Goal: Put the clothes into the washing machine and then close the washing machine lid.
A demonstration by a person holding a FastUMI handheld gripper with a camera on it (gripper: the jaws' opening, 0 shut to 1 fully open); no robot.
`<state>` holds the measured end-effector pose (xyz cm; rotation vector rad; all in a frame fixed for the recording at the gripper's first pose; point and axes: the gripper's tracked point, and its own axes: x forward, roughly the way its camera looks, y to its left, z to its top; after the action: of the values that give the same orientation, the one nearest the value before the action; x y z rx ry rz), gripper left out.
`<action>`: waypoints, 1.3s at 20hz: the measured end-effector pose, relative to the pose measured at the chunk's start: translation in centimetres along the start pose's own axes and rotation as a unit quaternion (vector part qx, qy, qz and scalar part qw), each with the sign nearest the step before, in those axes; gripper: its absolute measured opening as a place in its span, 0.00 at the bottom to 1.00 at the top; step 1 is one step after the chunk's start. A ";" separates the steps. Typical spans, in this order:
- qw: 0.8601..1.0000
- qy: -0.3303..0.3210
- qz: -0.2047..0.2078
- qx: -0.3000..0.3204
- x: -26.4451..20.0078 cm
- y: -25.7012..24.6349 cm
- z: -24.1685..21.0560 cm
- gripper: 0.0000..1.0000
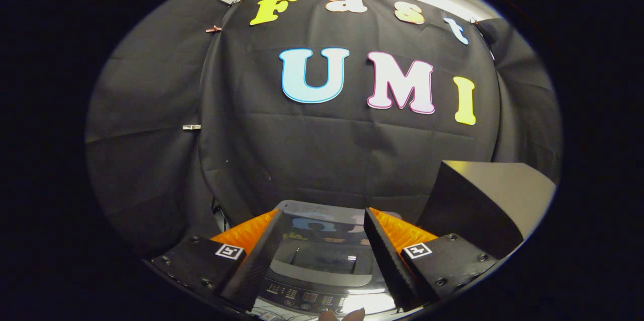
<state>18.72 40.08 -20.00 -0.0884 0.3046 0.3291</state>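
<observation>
The washing machine stands below the gripper, its glass lid lying shut and its control panel nearest. The fingers are spread apart, holding nothing, framing the lid. A dark box stands just right of the machine.

The gripper points forward and slightly downward. Its two fingers stand well apart, parted wide, holding nothing between them.
</observation>
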 end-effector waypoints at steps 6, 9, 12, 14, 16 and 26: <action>0.999 -0.032 0.000 0.019 -2.9 -1.0 3.3 0.98; 0.998 -0.056 0.009 -0.005 -4.9 -1.2 5.3 0.98; 0.996 -0.076 0.002 -0.041 -6.7 -2.6 6.6 0.98; 0.996 -0.081 -0.003 -0.029 -8.2 -3.2 7.0 0.99; 0.996 -0.086 -0.012 -0.009 -9.9 -3.9 7.6 0.99; 0.989 -0.122 -0.079 0.035 -14.8 -13.6 10.2 0.99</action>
<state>12.70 24.15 -5.20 -0.0016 0.0661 0.1696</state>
